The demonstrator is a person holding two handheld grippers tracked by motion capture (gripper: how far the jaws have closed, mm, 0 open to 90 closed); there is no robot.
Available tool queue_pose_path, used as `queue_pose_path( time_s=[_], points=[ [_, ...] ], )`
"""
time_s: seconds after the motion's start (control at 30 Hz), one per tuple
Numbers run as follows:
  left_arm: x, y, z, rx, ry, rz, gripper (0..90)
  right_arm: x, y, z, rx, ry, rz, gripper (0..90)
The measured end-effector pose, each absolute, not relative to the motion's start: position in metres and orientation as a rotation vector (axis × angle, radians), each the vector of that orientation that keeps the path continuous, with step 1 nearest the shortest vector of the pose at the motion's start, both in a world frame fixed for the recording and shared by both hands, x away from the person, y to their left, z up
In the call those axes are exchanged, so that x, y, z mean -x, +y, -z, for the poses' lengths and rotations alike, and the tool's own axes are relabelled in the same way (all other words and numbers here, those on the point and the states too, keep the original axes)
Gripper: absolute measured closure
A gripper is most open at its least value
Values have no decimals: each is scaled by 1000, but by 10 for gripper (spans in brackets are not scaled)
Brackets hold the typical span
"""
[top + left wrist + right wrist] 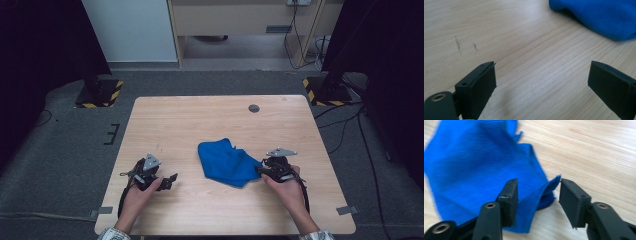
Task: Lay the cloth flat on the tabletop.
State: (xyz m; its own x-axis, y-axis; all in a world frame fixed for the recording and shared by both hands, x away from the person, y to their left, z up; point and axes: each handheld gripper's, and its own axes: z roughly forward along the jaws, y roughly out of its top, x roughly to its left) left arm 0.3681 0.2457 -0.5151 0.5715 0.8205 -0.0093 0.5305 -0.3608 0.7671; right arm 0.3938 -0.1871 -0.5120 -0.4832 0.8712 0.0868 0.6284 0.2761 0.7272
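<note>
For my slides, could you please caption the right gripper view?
Right gripper, jaws apart, with a corner of the blue cloth between them.

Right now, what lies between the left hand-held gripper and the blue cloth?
Bare wooden table; the high view shows nothing between the left hand-held gripper and the blue cloth.

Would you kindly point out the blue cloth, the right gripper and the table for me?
blue cloth (226, 161): high view, middle of the crumpled fabric.
right gripper (537, 191): right gripper view, midway between its fingertips, where a cloth corner lies.
table (200, 115): high view, bare wood beyond the cloth.
</note>
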Motion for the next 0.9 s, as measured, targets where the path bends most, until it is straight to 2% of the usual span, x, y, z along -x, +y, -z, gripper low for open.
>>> queue_pose_path(
  time_s=[0.03,0.07,0.1,0.13,0.27,0.53,0.9],
  points=[
    [-369,245,514,-2045,1071,-489,75,-396,-188,513,-1382,2220,-1021,553],
    [-370,243,512,-2044,1066,-487,77,-398,-189,514,-1387,2216,-1022,643],
    [-372,241,511,-2045,1056,-486,77,-399,-191,514,-1377,2217,-1019,683],
    [-375,238,510,-2048,1045,-484,79,-400,-192,515,-1371,2221,-1013,762],
    [-388,225,503,-2052,1011,-471,93,-402,-195,515,-1357,2226,-1018,860],
    [-425,192,493,-2061,966,-444,147,-411,-196,515,-1312,2203,-1046,880],
    [-460,163,505,-2093,961,-375,233,-429,-191,526,-1308,2236,-1023,883]
  ],
)
